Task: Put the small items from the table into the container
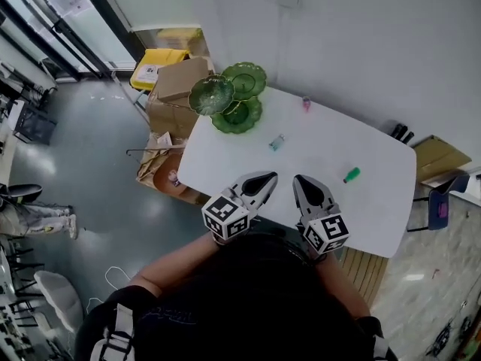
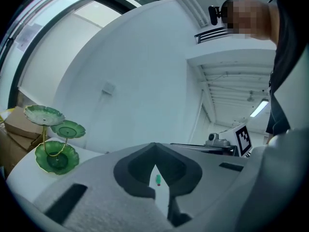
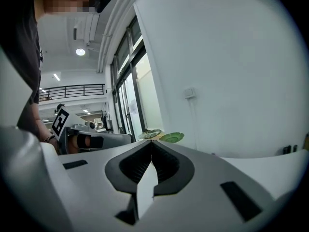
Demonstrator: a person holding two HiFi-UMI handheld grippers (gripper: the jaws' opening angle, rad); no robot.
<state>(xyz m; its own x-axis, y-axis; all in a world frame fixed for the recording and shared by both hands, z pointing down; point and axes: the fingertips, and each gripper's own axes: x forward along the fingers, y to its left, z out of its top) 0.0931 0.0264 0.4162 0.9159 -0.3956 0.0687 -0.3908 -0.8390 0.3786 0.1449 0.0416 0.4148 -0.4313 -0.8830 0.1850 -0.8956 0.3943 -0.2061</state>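
On the white table (image 1: 376, 216) lie three small items: a pink one (image 1: 306, 104) near the far edge, a clear teal one (image 1: 276, 143) in the middle and a green one (image 1: 351, 174) to the right. A green tiered dish stand (image 1: 231, 96) occupies the far left corner. My left gripper (image 1: 269, 177) and right gripper (image 1: 299, 180) hover side by side over the near edge, both shut and empty. In the left gripper view the green item (image 2: 158, 180) shows through the gap under the closed jaw tips and the stand (image 2: 53, 141) is at the left. The right gripper view catches the stand's dishes (image 3: 171, 137) just past its tips.
Cardboard boxes (image 1: 180, 81) and a yellow bin (image 1: 156, 65) sit on the floor beyond the table's left end. A box (image 1: 437, 156) and a chair (image 1: 440, 205) stand at the right. Two black objects (image 1: 402, 132) lie at the table's far right edge.
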